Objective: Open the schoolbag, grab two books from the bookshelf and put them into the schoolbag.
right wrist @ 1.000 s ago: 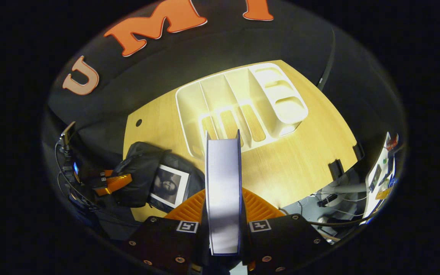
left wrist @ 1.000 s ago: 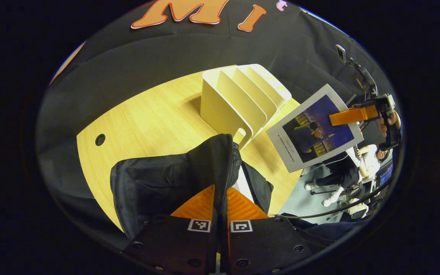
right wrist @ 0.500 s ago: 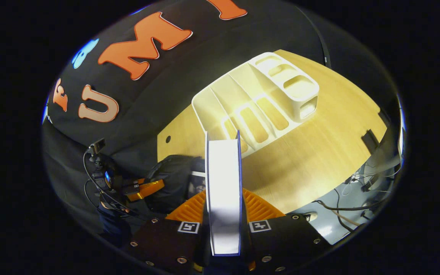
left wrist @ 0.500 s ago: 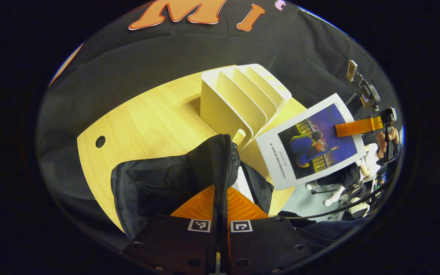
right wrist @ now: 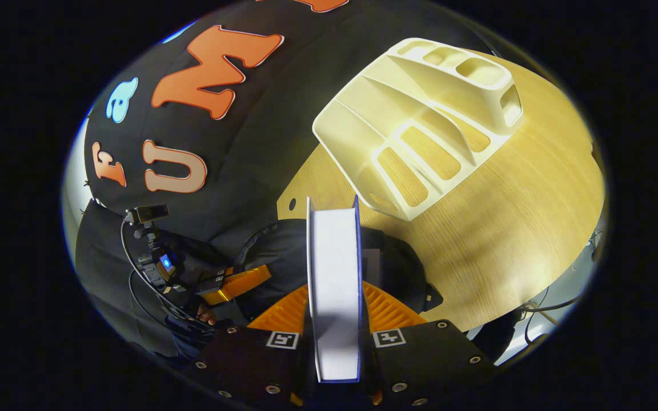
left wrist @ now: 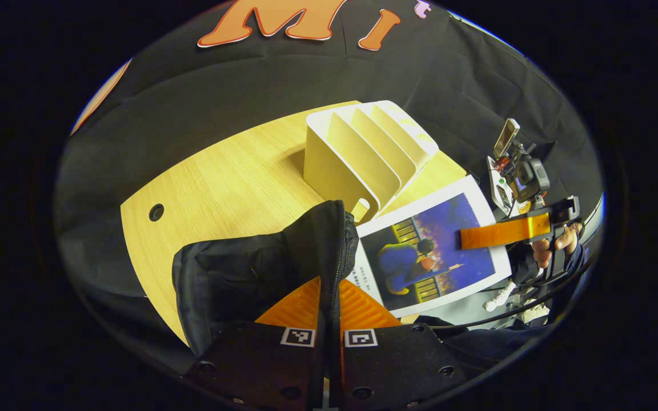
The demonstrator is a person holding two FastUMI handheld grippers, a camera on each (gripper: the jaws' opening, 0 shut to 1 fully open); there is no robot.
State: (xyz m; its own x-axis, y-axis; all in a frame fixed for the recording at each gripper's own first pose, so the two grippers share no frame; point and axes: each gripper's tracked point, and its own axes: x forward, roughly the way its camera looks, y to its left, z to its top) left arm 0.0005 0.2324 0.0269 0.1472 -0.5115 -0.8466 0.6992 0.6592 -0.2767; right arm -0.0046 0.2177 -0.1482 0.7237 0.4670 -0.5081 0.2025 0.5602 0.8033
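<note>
The black schoolbag stands on the wooden table, and my left gripper is shut on its zipper edge, holding that edge up. A book with a blue picture cover hangs tilted just right of the bag's mouth, its lower left corner at the opening. My right gripper is shut on this book. In the right gripper view the book runs edge-on between my right gripper's fingers, over the schoolbag. The left gripper shows at the bag's left side. What is inside the bag is hidden.
The cream bookshelf with several dividers stands behind the bag, also seen from above as the bookshelf. A camera rig stands past the table's right edge. A hand holds the right gripper. A cable hole marks the table's left part.
The right gripper has carried the book down and leftwards from beside the shelf to the bag's mouth. The left gripper has kept its hold on the bag's edge in place.
</note>
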